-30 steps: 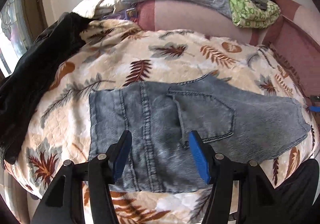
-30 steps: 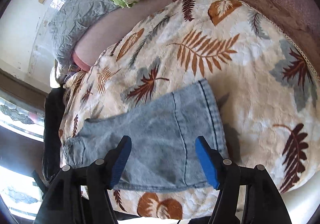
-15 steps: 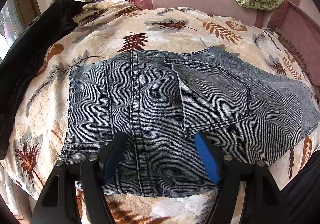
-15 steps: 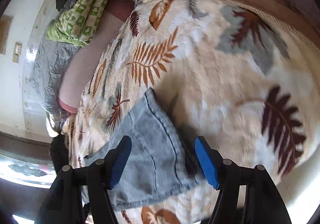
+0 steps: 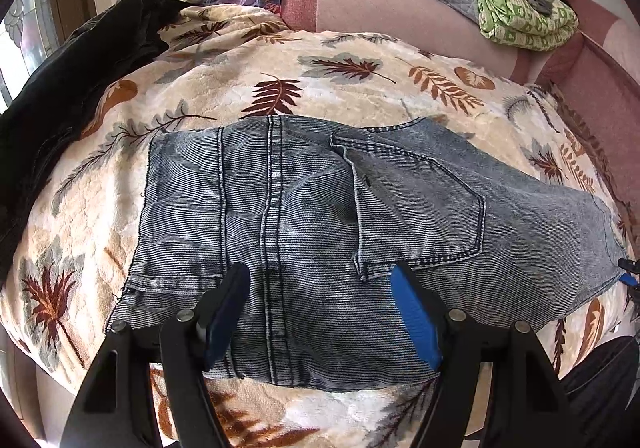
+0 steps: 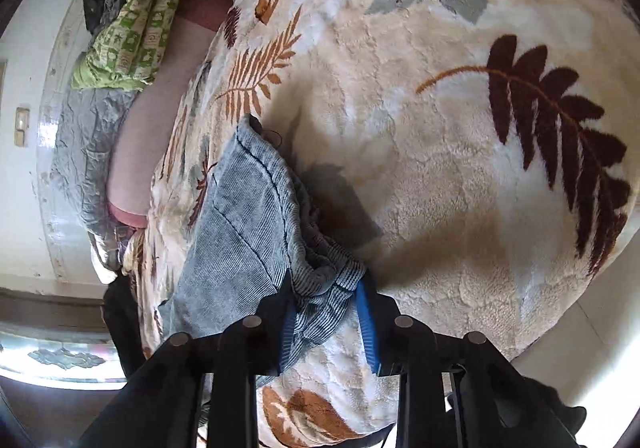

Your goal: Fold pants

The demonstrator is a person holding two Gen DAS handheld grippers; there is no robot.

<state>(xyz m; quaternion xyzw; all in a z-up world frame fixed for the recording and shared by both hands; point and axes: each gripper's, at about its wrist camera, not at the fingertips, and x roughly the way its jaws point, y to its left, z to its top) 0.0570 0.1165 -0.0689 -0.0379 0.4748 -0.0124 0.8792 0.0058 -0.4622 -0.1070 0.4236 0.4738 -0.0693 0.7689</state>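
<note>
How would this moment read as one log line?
left tongs: open over jeans waist | right tongs: shut on jeans hem | blanket: underneath

One pair of pants [image 5: 320, 232], one leaf-print blanket [image 5: 360, 87], two claws.

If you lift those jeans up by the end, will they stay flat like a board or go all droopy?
Probably droopy. Where the right gripper pinches the jeans, the cloth already bunches into soft folds, so it bends easily. The fabric looks thick and ribbed, so it likely feels a bit heavy and hangs straight down. It probably won't slide much on the fuzzy leaf blanket.
</note>
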